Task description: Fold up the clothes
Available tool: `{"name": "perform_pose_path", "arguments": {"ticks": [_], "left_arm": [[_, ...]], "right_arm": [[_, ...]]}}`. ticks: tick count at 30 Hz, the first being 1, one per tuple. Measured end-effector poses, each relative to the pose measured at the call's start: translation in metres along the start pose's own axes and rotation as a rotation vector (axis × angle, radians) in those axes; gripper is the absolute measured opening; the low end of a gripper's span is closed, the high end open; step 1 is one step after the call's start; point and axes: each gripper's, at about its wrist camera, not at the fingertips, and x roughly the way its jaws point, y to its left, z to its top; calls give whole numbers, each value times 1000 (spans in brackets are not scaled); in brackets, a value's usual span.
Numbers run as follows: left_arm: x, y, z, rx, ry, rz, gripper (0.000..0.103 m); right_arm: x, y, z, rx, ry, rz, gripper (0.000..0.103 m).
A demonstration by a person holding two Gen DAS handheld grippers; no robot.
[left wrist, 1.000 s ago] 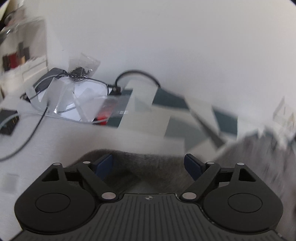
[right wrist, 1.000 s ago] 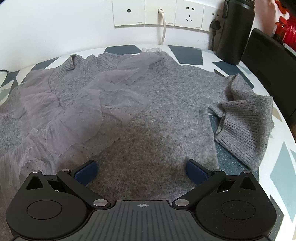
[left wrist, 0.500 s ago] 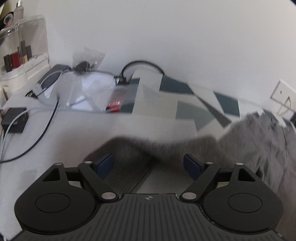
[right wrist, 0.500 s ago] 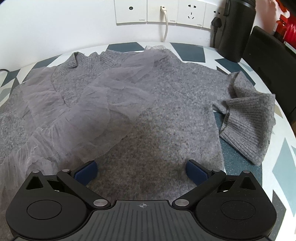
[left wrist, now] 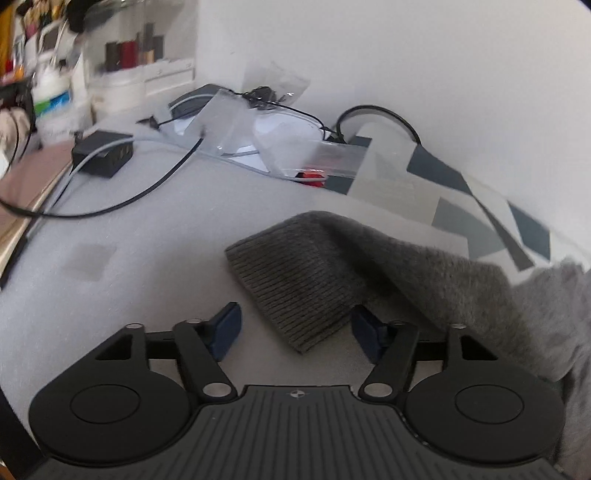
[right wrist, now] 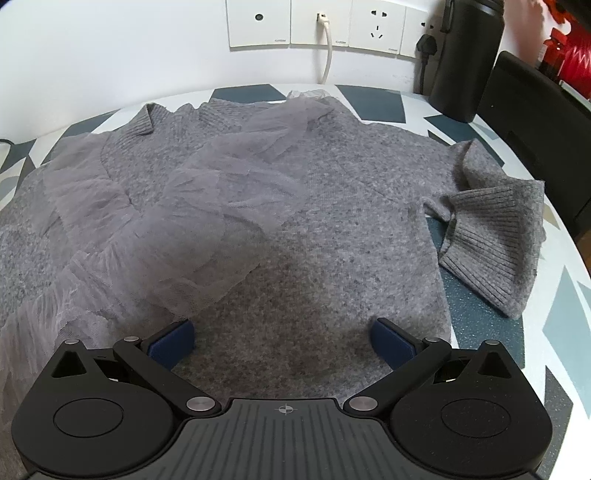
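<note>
A grey knit sweater (right wrist: 332,184) with a sheer tulle frill (right wrist: 184,206) lies spread on the patterned table. Its right sleeve cuff (right wrist: 491,240) is folded over near the table edge. My right gripper (right wrist: 282,341) hovers open over the sweater's lower body, with nothing between its pads. In the left wrist view the other sleeve's ribbed cuff (left wrist: 295,273) lies flat on the table. The corner of the cuff reaches between the fingers of my left gripper (left wrist: 295,328). Its jaws are opening and the pads do not press on the cuff.
Clear plastic bags (left wrist: 258,133), black cables and a black adapter (left wrist: 103,153) lie beyond the cuff, with storage boxes (left wrist: 122,70) at far left. Wall sockets (right wrist: 317,26), a dark flask (right wrist: 469,59) and a black chair (right wrist: 535,122) border the sweater's far right.
The sleeve cuff, earlier bunched deep between the left fingers, now lies flat ahead of them, and the left view has swung left. The right view is nearly unchanged.
</note>
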Motion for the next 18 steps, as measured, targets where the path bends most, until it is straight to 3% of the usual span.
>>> {"name": "perform_pose_path", "arguments": {"ticks": [2,4,6,8,13,18], "left_arm": [[1,-6,-1,13,-12,32,70],[2,-12,-3,35,-27,70,52],[3,-16,-2,61,-28,101,28],[1,-16,-2,64,-22,82,11],[-20,-17,-6,87,-87,-6,6],[-58,-8,1,12,-148,-96,5]], "right_arm": [[-1,1,0,0,1,1,102],[-1,1,-1,-1,0,1,102],[-2,2,-2,-1,1,2,102],[-2,2,-2,-2,0,3,102],[-2,2,-2,-1,-3,5,102],[-3,1,-1,6,1,8,102]]}}
